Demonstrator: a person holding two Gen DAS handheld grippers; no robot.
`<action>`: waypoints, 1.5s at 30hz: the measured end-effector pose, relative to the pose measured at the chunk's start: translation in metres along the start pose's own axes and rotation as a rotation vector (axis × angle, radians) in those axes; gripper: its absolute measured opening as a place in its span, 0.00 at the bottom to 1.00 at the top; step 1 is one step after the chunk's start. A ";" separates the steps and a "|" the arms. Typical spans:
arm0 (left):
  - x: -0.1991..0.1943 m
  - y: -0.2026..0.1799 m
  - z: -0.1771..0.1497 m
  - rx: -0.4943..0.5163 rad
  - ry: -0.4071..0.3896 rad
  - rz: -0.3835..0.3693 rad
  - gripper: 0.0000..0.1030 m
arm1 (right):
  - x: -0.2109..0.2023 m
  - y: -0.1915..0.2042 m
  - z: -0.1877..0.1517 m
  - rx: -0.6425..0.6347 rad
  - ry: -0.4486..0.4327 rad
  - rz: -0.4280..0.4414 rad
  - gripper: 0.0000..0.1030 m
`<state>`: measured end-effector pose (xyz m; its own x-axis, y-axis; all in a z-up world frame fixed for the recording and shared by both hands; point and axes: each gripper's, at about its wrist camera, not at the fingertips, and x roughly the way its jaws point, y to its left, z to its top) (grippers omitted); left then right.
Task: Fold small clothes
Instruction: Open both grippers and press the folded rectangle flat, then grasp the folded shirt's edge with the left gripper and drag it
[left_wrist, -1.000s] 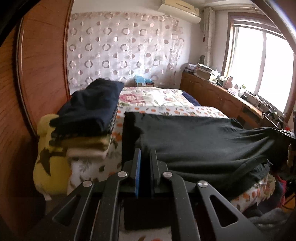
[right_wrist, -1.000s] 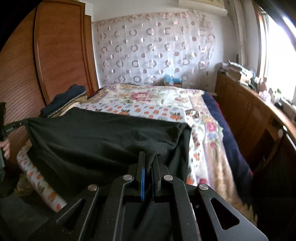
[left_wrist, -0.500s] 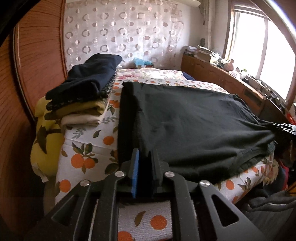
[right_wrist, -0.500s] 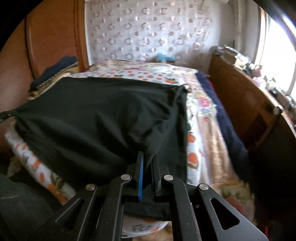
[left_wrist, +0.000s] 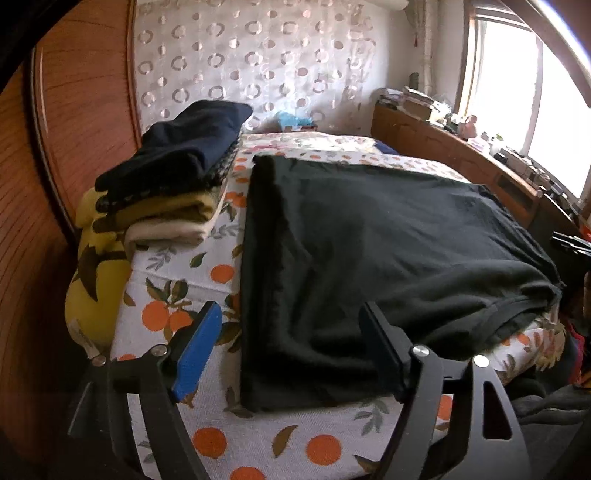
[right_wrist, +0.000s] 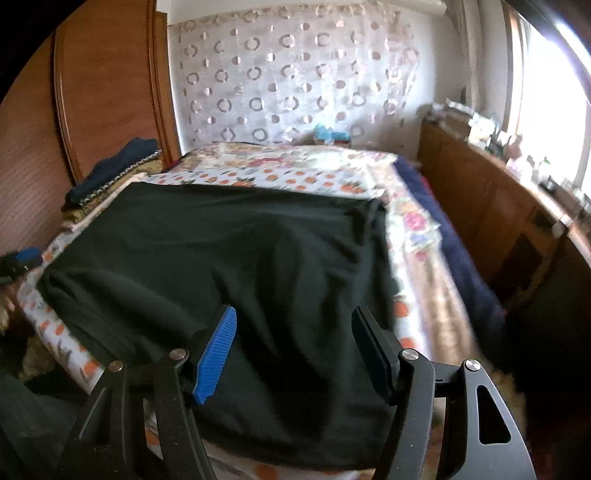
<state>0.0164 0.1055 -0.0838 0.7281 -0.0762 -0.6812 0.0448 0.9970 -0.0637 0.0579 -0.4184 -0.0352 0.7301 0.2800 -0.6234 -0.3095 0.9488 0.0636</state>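
So there's one black garment (left_wrist: 369, 236) lying flat on the bed (left_wrist: 207, 266), near the foot end, with its near edge hanging a bit over the side. Its long axis runs across the bed, from one gripper to the other. Two grippers: the left gripper (left_wrist: 291, 343) and the right gripper (right_wrist: 293, 350) both have their fingers spread wide, having just been opening, with only the garment's near corners lying loose between them and nothing pinched. One stack of folded clothes (left_wrist: 177, 181) sits on the bed just beside the garment, about four pieces, dark navy on top, next to the wooden wardrobe (left_wrist: 85, 122)
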 end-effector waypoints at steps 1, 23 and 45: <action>0.001 0.001 -0.001 -0.006 0.004 0.003 0.75 | 0.005 0.001 -0.003 0.005 0.001 0.011 0.65; 0.021 0.012 -0.017 -0.016 0.064 0.053 0.75 | 0.050 0.032 -0.030 -0.084 -0.018 -0.034 0.73; 0.019 0.003 -0.013 0.005 0.078 -0.025 0.24 | 0.034 0.033 -0.032 -0.096 -0.034 -0.020 0.82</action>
<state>0.0210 0.1066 -0.1065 0.6713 -0.1018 -0.7341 0.0660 0.9948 -0.0776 0.0529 -0.3819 -0.0786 0.7567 0.2674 -0.5966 -0.3501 0.9364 -0.0245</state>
